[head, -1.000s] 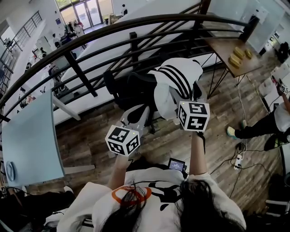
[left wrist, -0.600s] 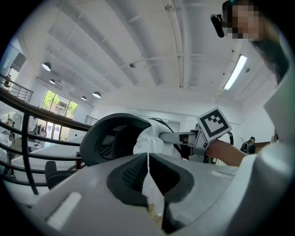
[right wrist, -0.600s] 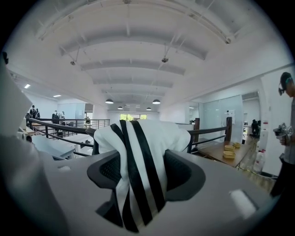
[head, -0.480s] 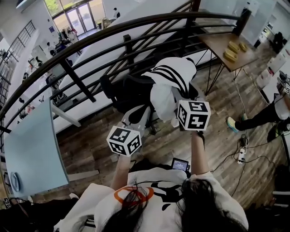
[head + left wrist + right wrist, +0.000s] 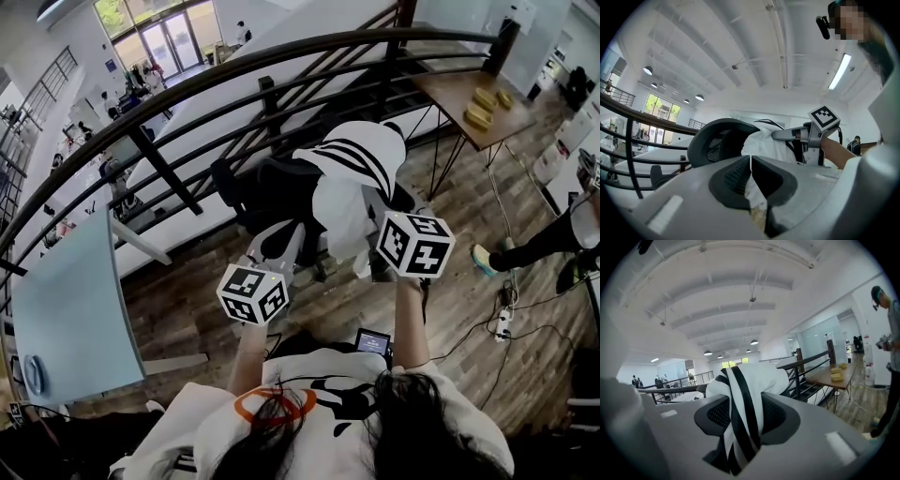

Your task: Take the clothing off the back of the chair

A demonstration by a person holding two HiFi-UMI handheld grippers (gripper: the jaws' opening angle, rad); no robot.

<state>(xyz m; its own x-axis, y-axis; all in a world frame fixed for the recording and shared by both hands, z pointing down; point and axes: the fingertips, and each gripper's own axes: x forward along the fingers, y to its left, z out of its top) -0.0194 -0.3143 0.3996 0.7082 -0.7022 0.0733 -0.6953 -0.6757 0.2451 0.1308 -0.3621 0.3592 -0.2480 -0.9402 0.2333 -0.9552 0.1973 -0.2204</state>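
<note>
The white clothing (image 5: pixel 356 164) with black stripes hangs over the back of the black chair (image 5: pixel 272 192), in the middle of the head view. The right tongs (image 5: pixel 740 427) are closed tight on a bunched-up striped fold of it. The left tongs (image 5: pixel 751 173) are very narrow, with a thin bit of the white cloth between them, low down by the chair. A dark railing (image 5: pixel 187 89) curves behind the chair. At the upper right, a brown surface (image 5: pixel 450 94) has some yellow blocks (image 5: pixel 480 108) lying on it.
</note>
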